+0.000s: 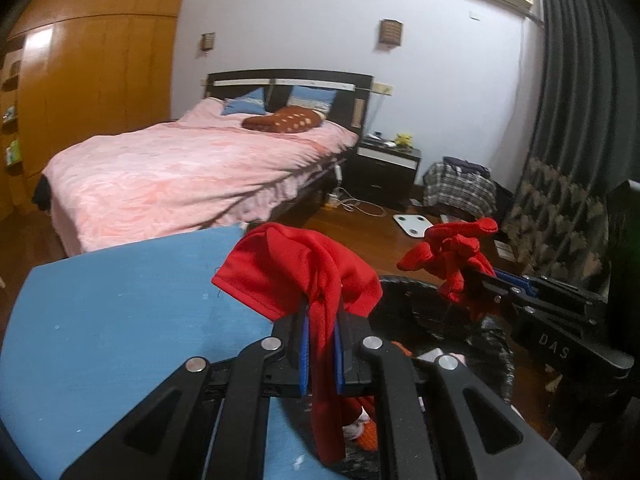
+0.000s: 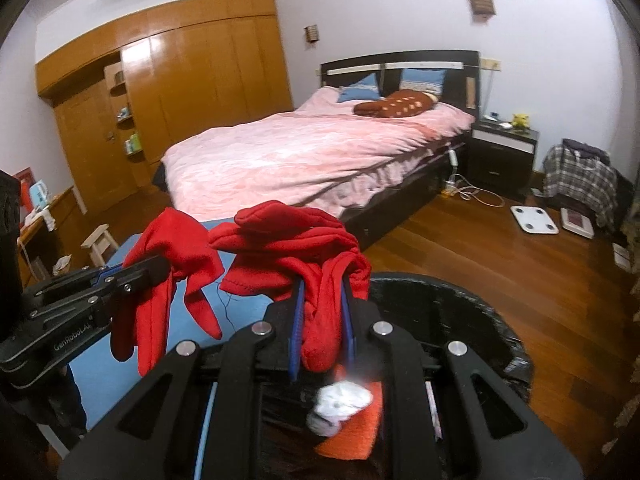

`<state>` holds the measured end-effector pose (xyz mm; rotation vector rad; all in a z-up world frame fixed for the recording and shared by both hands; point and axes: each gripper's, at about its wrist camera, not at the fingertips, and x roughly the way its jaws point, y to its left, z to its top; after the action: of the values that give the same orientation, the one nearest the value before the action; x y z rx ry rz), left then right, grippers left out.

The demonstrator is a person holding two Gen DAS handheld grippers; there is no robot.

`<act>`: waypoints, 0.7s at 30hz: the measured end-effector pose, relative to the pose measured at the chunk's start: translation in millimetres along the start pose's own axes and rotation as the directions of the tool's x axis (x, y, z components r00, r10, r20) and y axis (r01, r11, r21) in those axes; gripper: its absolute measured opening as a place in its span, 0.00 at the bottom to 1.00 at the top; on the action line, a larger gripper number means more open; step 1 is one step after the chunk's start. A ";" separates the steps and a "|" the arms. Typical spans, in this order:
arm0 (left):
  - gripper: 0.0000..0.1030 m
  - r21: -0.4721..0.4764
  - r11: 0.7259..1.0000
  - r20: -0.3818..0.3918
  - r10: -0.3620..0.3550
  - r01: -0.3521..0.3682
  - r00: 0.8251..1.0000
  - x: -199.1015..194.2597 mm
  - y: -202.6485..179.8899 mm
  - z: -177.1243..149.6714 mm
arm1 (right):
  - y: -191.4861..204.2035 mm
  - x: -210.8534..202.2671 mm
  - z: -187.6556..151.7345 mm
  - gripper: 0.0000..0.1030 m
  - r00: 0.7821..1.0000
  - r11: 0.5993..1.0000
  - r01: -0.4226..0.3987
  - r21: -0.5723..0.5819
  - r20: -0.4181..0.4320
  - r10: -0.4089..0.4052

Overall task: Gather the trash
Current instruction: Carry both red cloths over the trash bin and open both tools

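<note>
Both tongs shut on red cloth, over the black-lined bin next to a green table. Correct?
One error: the table is blue, not green, as the left wrist view shows. The left tongs and right tongs each clamp red cloth by the black-lined bin.

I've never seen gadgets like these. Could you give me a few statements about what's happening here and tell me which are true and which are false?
1. Each pair of tongs grips a red cloth. True: left tongs hold a red cloth; right tongs hold another red cloth.
2. The bin is white. False: it is black.
3. The bed cover is pink. True.
4. The table is green. False: blue.
5. The bin is empty. False: an orange item lies inside.
</note>
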<state>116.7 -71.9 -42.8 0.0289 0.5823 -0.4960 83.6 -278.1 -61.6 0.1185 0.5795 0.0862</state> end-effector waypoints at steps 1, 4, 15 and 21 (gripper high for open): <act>0.09 0.006 1.000 -0.002 -0.008 0.008 1.000 2.8 -4.0 0.2 | -6.3 -1.1 -2.2 0.15 1.000 1.000 0.014 0.006 -0.002 -0.014; 0.09 0.023 0.999 -0.012 -0.037 0.037 0.999 13.9 -17.9 -0.4 | -23.4 -2.3 -8.6 0.15 0.999 0.999 0.046 0.022 -0.010 -0.046; 0.20 0.051 0.992 -0.077 -0.111 0.115 0.991 58.5 -47.9 -11.0 | -68.2 11.7 -35.1 0.23 0.986 0.986 0.152 0.064 -0.080 -0.146; 0.60 0.021 0.991 -0.115 -0.126 0.130 0.985 67.6 -44.0 -16.7 | -81.2 19.2 -45.6 0.58 0.978 0.978 0.188 0.087 -0.103 -0.179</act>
<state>136.6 -137.8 -88.0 0.0473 0.6911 -0.6308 78.3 -352.3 -120.9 0.1550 0.6870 -0.1165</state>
